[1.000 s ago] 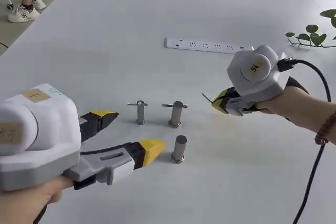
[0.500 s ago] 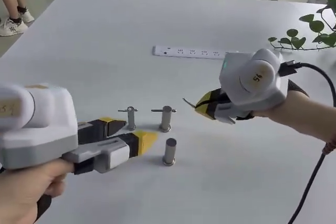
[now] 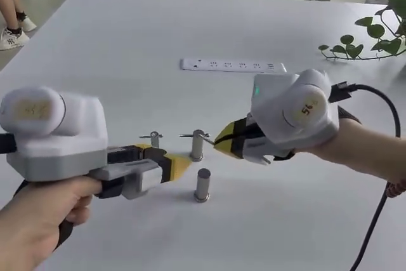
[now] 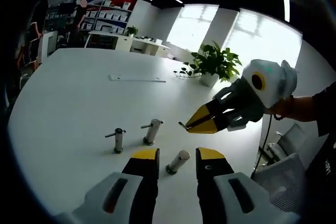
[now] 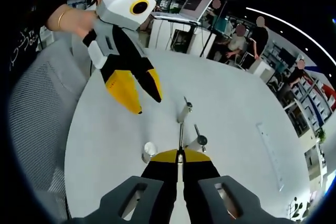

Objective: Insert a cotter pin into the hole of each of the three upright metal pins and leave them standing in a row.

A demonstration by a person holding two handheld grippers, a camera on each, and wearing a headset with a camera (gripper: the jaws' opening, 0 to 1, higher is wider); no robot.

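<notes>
Right gripper [image 5: 179,154] pinches cotter pin [image 5: 180,136] tight | left gripper [image 4: 177,153] narrowly parted, empty, bare metal pin [image 4: 177,163] just ahead of its tips

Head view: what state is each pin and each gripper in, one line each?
Left pin: upright, cottered.
Middle pin: upright, cottered.
Near pin: upright, bare.
Left gripper: open, empty.
Right gripper: shut on cotter pin.
</notes>
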